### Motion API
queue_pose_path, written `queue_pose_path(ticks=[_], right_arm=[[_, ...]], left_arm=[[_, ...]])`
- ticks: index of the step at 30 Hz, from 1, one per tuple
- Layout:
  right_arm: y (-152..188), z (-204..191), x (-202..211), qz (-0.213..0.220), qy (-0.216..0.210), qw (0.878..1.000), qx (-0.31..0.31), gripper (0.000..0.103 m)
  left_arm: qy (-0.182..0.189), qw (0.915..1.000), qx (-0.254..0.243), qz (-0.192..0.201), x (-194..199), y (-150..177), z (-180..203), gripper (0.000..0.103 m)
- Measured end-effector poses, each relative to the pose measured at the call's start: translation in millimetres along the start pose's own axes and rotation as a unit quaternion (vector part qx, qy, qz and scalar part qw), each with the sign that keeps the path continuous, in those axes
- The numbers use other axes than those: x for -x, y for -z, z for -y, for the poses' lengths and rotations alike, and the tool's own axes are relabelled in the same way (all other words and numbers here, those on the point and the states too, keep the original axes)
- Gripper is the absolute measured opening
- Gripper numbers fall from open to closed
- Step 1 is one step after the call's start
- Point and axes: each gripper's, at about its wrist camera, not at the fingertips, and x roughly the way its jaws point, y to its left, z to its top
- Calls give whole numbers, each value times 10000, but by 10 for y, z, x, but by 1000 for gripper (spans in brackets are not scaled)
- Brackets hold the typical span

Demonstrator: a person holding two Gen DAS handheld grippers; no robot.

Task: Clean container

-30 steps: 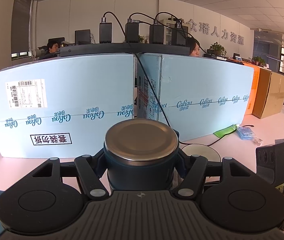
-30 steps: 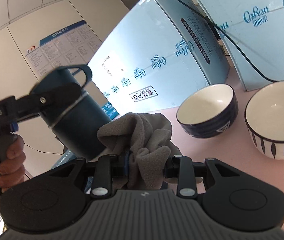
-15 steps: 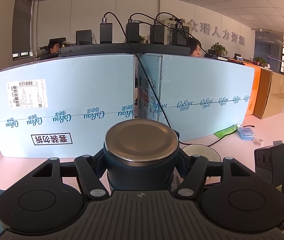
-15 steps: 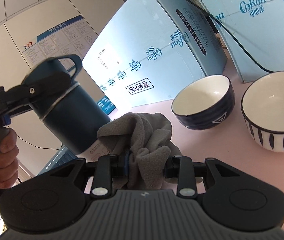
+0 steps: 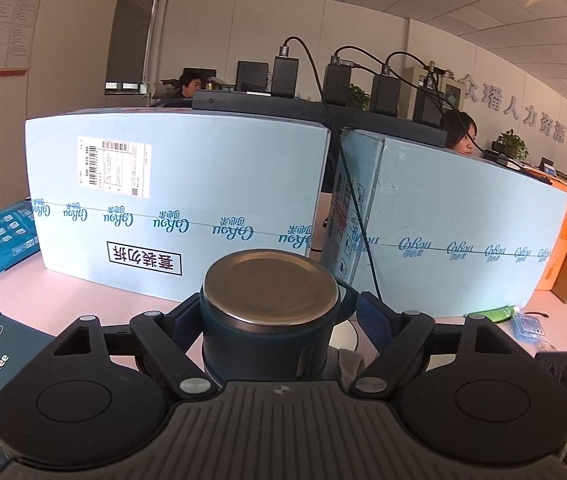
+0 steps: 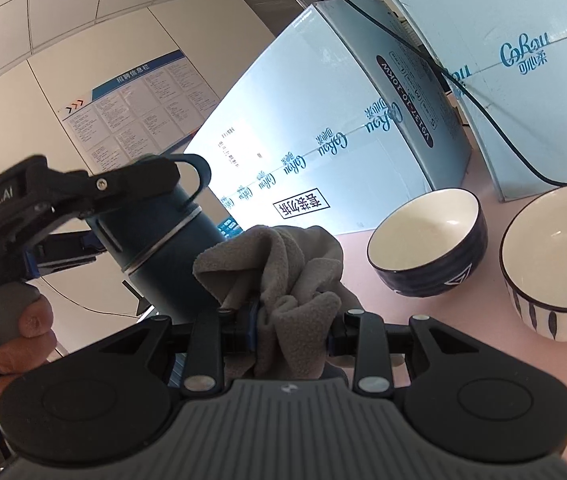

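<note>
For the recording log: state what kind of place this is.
Most likely an open-plan office. Two people sit at desks behind large light-blue cardboard cartons, with black computer monitors near them, big Chinese wall lettering on the far wall and a printed notice board on another.

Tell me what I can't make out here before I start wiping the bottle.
- Bottle bottom: right wrist view, hidden behind the grey cloth and the right claw.
- Bottle side walls: left wrist view, masked by the left claw; only the metal end shows.
- Cloth-to-bottle contact: cannot tell in either view.
- Dirt on the bottle: too small to see.
</note>
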Motion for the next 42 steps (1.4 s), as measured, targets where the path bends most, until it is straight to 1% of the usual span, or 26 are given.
queue_pose_path(ticks=[2, 3, 6, 9, 10, 12, 14, 15, 18, 22, 23, 27, 29, 33, 35, 37, 38, 39, 42], right_arm=[[63, 32, -35, -108, 65, 9999, -27, 34], [93, 54, -51, -152, 88, 9998, -66, 34], [146, 100, -68, -221, 102, 9996, -163, 34], [147, 115, -67, -233, 83, 9995, -193, 34], [144, 117, -65, -234, 74, 9995, -198, 34], [144, 126, -62, -231, 60, 9995, -224, 34], [146, 133, -62, -233, 31, 9994, -250, 34], [147, 136, -62, -235, 17, 9994, -263, 34], [147, 140, -74, -232, -19, 9993, -288, 34], [151, 155, -76, -238, -55, 9991, -339, 34], [150, 161, -75, -240, -64, 9991, -357, 34], [152, 178, -79, -253, -65, 9989, -380, 34], [156, 185, -81, -250, -58, 9989, -399, 34], [166, 190, -89, -269, -62, 9987, -418, 34], [167, 195, -91, -270, -72, 9987, -430, 34], [165, 195, -92, -271, -74, 9987, -424, 34], [166, 196, -92, -269, -72, 9987, -429, 34], [167, 198, -90, -267, -66, 9987, -435, 34], [167, 196, -93, -287, -71, 9987, -424, 34]], left_arm=[[-213, 9997, 143, -8, -6, 4, 51, 85], [-316, 9994, 117, -6, -13, 7, 85, 86], [-610, 9981, 63, -27, -26, 26, 174, 87], [-829, 9965, 121, -41, -30, 51, 239, 88], [-868, 9962, 100, -49, -35, 52, 263, 91], [-945, 9955, 54, -69, -48, 51, 304, 93], [-1088, 9940, 55, -93, -66, 51, 339, 95], [-1181, 9929, 69, -108, -84, 49, 351, 97], [-1589, 9870, 60, -247, -164, 71, 411, 99], [-2010, 9787, -14, -416, -288, 99, 491, 99], [-2171, 9751, -30, -439, -322, 100, 512, 99], [-2640, 9634, 51, -468, -412, 89, 536, 99], [-2823, 9584, 127, -394, -420, 78, 535, 99], [-2882, 9569, 92, -329, -426, 79, 533, 99], [-2754, 9610, 0, -247, -411, 99, 533, 92], [-2611, 9650, -99, -209, -420, 122, 513, 72], [-2534, 9670, -120, -221, -425, 131, 498, 67], [-2457, 9690, -138, -233, -426, 140, 484, 65], [-2209, 9748, -227, -186, -393, 160, 431, 64]])
